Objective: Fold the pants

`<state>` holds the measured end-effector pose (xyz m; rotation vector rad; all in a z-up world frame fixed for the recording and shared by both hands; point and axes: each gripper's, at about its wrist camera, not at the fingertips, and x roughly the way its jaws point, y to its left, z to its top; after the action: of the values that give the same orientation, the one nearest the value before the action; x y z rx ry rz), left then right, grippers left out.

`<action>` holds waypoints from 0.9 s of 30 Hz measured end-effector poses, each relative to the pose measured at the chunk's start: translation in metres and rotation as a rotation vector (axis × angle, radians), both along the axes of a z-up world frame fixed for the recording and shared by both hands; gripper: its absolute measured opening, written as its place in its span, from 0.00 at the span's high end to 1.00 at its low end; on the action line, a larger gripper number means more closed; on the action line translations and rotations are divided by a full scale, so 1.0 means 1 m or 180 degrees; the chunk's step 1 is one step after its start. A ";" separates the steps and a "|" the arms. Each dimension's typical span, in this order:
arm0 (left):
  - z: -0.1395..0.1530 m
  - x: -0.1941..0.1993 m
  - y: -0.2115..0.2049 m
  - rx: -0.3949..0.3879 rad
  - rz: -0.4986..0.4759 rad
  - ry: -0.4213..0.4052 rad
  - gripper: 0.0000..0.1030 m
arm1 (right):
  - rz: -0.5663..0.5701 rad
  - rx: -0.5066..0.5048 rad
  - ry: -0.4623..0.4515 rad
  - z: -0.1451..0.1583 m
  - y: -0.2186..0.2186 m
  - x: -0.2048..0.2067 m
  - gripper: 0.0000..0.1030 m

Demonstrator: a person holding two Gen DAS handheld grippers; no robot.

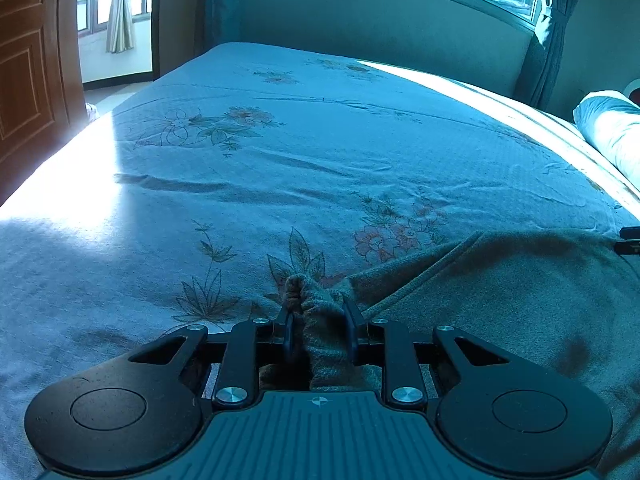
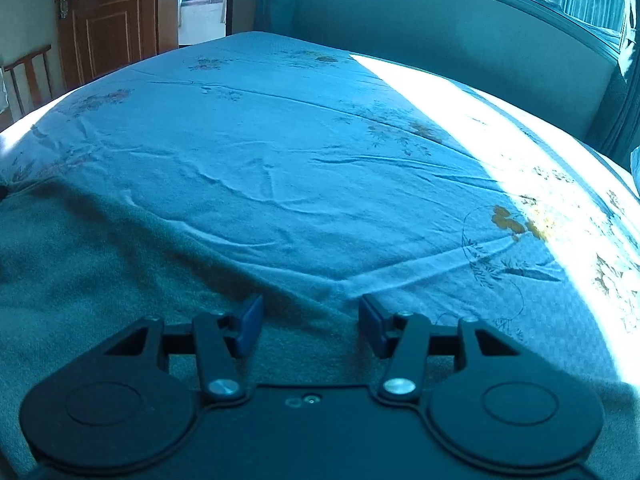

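Bedroom, flowered pale-blue bedsheet (image 1: 280, 168): both corners of the pants are being taken up.
The grey-green fleece pants (image 1: 500, 288) lie flat at the near edge; a bunched corner is clamped in the left gripper (image 1: 318, 320), while the right gripper (image 2: 310, 326) is held open astride the cloth edge, unclosed. Closing there is needed next, then 1 joint lift.

No words, labels, brand names or numbers can be read in either view. The only mark is a small pale crosshair sign (image 1: 321, 401), a circle cut by a cross, at 12 o'clock on the ribbed dark plastic body of the left hand-held gripper (image 1: 319, 320).
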<state>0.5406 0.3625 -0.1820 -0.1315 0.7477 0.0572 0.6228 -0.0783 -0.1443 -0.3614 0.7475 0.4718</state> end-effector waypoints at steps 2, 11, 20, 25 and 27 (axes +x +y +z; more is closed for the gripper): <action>-0.001 0.001 -0.001 0.0022 -0.0027 0.0026 0.75 | 0.0094 0.0014 0.0124 0.001 -0.001 0.007 0.55; -0.004 0.009 -0.003 0.0055 -0.0011 0.0060 0.71 | 0.0516 -0.0006 0.0477 0.001 0.002 0.016 0.91; 0.025 -0.018 -0.011 0.0254 -0.0076 -0.0420 0.82 | 0.0458 0.0143 -0.0026 0.051 -0.010 -0.038 1.00; 0.053 -0.051 -0.007 0.0209 -0.0196 -0.0791 0.82 | 0.0549 0.0071 -0.0231 0.086 -0.018 -0.090 1.00; 0.063 -0.072 -0.006 0.0194 -0.0270 -0.0965 0.82 | 0.0572 0.0089 -0.0272 0.097 -0.023 -0.111 1.00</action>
<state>0.4689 0.3568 -0.1190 -0.0483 0.4478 -0.0208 0.5114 -0.1018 -0.0473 -0.4219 0.6275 0.6316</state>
